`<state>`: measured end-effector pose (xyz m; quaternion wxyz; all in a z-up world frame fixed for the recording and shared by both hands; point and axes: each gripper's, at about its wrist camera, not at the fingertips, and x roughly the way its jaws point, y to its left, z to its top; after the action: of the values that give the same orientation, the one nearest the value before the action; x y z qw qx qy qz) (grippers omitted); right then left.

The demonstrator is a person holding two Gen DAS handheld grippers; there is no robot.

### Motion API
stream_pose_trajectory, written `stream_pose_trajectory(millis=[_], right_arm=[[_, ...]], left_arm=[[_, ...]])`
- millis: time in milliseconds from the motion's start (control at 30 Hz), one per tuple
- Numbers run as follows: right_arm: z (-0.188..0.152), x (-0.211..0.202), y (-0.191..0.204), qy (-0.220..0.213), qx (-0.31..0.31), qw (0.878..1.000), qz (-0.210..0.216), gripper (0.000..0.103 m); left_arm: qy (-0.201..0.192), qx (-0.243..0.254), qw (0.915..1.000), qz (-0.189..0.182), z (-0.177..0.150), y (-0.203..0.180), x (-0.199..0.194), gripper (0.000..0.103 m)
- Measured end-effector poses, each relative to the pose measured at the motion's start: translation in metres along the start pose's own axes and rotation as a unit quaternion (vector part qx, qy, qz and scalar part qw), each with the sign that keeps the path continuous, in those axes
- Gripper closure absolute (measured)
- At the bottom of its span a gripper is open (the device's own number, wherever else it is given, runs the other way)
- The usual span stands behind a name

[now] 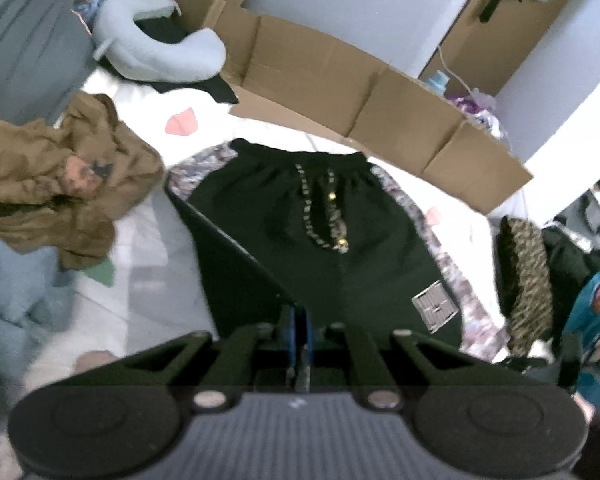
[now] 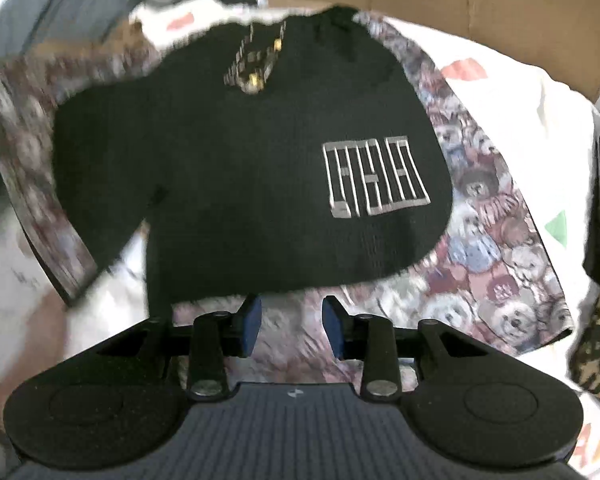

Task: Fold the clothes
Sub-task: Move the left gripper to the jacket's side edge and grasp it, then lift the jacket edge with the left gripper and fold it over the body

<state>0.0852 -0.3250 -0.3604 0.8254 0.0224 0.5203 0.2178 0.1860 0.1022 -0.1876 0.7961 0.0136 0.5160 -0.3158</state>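
So the setup is a bed with a white sheet [image 1: 140, 216] that has little coloured shapes printed on it, pretty cluttered all round. Over on the left there's a crumpled brown garment [image 1: 60, 184], and behind it a pale blue U-shaped pillow [image 1: 156, 52]. A flattened cardboard box [image 1: 340, 92] stands along the far edge against a white wall. On the right, a leopard-print piece [image 1: 526, 280] is lying in a heap.

The black shorts [image 1: 300, 220] are spread in the middle on a teddy-bear print cloth [image 2: 492, 248], waistband at the far end, patterned drawstring down the front, grey blocky logo patch on one leg.

The left gripper [image 1: 299, 320] is clamped tight on a black edge of the shorts, and that fabric runs up from the pads in a taut, lifted fold toward the left side.

The right gripper [image 2: 292, 326] has its blue pads apart with nothing between them, sitting just beyond the near hem of the shorts, over the bear cloth. The knit looks ribbed up close.
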Motion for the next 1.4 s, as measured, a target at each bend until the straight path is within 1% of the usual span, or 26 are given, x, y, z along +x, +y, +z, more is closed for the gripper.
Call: stream_pose_trajectory(millis=[100, 233, 300, 433, 533, 633, 733, 900, 1033, 1200, 1300, 1400], right_arm=[[0.007, -0.007, -0.001, -0.023, 0.015, 1.0, 0.014, 0.062], [0.014, -0.014, -0.002, -0.045, 0.013, 0.999, 0.013, 0.062], [0.017, -0.018, -0.002, -0.055, 0.016, 0.998, 0.019, 0.06], [0.023, -0.023, -0.005, -0.076, 0.023, 0.996, 0.033, 0.057], [0.028, -0.027, -0.001, -0.091, 0.015, 0.995, 0.039, 0.057], [0.034, -0.031, 0.004, -0.108, 0.002, 0.993, 0.044, 0.057], [0.041, -0.034, 0.011, -0.126, -0.006, 0.99, 0.067, 0.057], [0.055, -0.025, 0.035, -0.127, -0.033, 0.987, 0.097, 0.057], [0.06, -0.017, 0.057, -0.126, -0.054, 0.983, 0.118, 0.057], [0.063, 0.001, 0.082, -0.115, -0.092, 0.984, 0.103, 0.057], [0.065, 0.012, 0.087, -0.11, -0.085, 0.986, 0.091, 0.057], [0.066, 0.019, 0.091, -0.109, -0.082, 0.987, 0.085, 0.057]], left_arm=[[0.004, -0.003, 0.9999, -0.01, 0.005, -0.015, 0.01, 0.098], [0.016, -0.016, 0.9995, -0.02, 0.008, -0.029, 0.025, 0.098], [0.024, -0.019, 0.999, -0.031, 0.007, -0.036, 0.034, 0.098], [0.037, -0.011, 0.9982, -0.045, 0.005, -0.053, 0.053, 0.098], [0.04, -0.006, 0.9969, -0.067, 0.003, -0.062, 0.068, 0.098], [0.041, -0.011, 0.9957, -0.082, 0.002, -0.066, 0.082, 0.098], [0.043, -0.019, 0.9942, -0.097, -0.002, -0.067, 0.096, 0.098], [0.044, -0.029, 0.9911, -0.123, -0.012, -0.069, 0.118, 0.098], [0.045, -0.041, 0.9865, -0.152, -0.023, -0.069, 0.135, 0.097], [0.052, -0.074, 0.9788, -0.184, -0.039, -0.069, 0.155, 0.097], [0.062, -0.084, 0.9752, -0.196, -0.044, -0.072, 0.163, 0.097], [0.065, -0.082, 0.9734, -0.204, -0.045, -0.076, 0.167, 0.097]])
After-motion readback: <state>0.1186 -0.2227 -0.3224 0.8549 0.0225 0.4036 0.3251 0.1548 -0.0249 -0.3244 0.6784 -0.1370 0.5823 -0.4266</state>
